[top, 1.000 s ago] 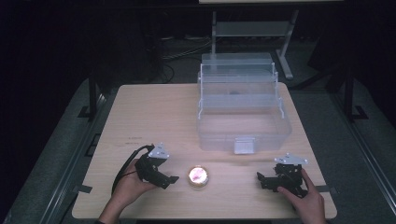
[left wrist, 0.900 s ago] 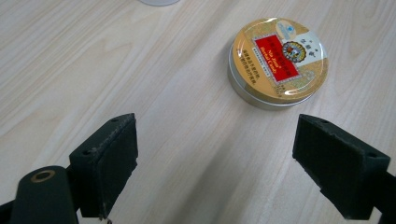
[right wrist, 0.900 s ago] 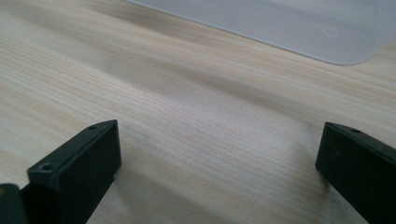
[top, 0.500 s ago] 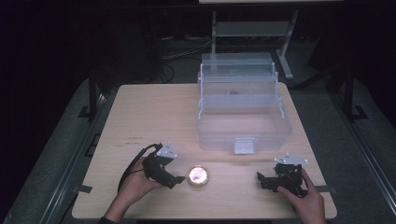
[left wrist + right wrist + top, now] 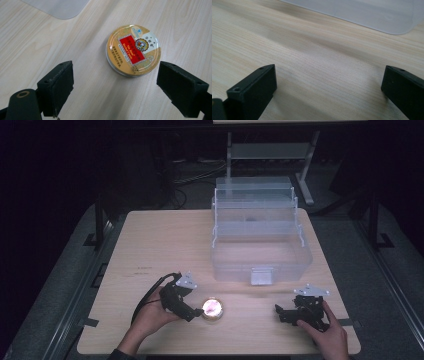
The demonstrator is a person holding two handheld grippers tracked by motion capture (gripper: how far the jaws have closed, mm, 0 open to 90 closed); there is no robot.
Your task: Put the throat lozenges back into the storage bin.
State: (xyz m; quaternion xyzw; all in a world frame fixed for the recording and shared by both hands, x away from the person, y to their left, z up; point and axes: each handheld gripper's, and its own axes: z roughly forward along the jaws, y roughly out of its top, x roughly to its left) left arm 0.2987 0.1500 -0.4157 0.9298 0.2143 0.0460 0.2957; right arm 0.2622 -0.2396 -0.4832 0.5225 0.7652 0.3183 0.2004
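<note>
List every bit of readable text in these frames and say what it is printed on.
Round tin, red panel on the lid: Chinese characters and a Latin line, too blurred to read for sure.
Tin lid, small print beside the red panel: too small to read.
Clear plastic box and table: no text readable.

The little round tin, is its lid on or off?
On. The round tin lies flat on the table with its printed lid covering the whole top, rim seated all around.

tin lid small print [image 5: 128, 53]: too small to read
clear box [image 5: 56, 7]: beyond the tin, cut off by the top edge
box contents [image 5: 260, 227]: blurred, cannot tell
</note>
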